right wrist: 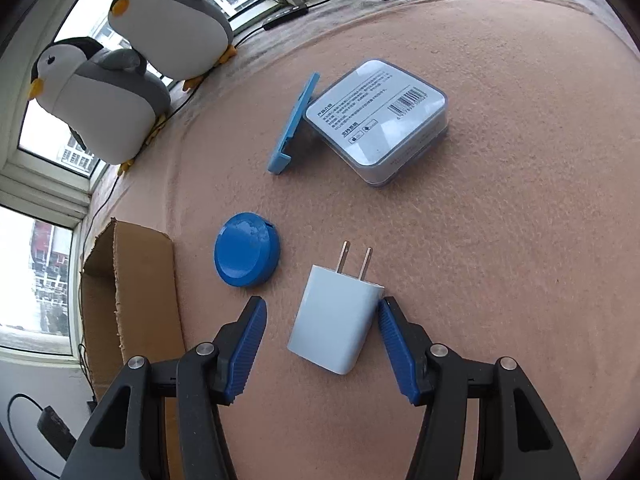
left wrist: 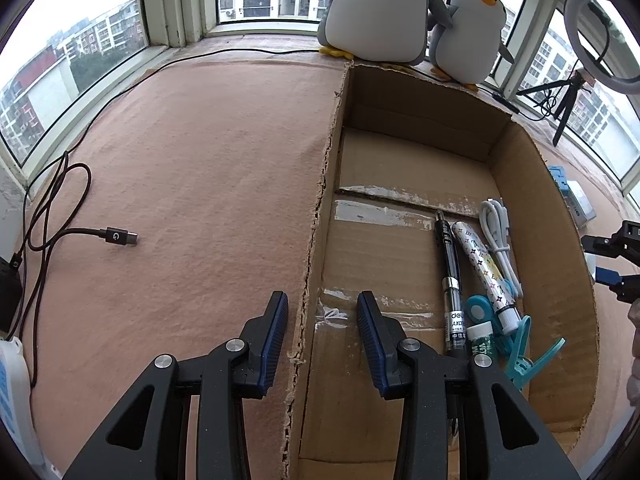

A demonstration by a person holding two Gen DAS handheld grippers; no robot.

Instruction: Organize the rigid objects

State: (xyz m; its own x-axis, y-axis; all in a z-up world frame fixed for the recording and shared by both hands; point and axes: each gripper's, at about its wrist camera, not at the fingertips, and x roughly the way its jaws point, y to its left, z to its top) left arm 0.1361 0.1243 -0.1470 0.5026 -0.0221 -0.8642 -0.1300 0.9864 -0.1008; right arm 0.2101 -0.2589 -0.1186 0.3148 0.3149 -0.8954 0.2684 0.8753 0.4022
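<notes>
Box [left wrist: 552, 216] already holds pen [left wrist: 451, 280], tube, cable, clips. Left gripper [left wrist: 322, 338] straddles box wall, pinching nothing, jaws near closest. Right gripper [right wrist: 322, 346] spread around white charger [right wrist: 338, 320] on blanket, one pad touching. Blue disc [right wrist: 245, 250], case [right wrist: 380, 120] still outside.

"deli" and "AXCE" on the black pen's label [left wrist: 457, 322] at five o'clock, a barcode with unreadable small print on the blue-grey case [right wrist: 376, 122] at twelve o'clock
</notes>
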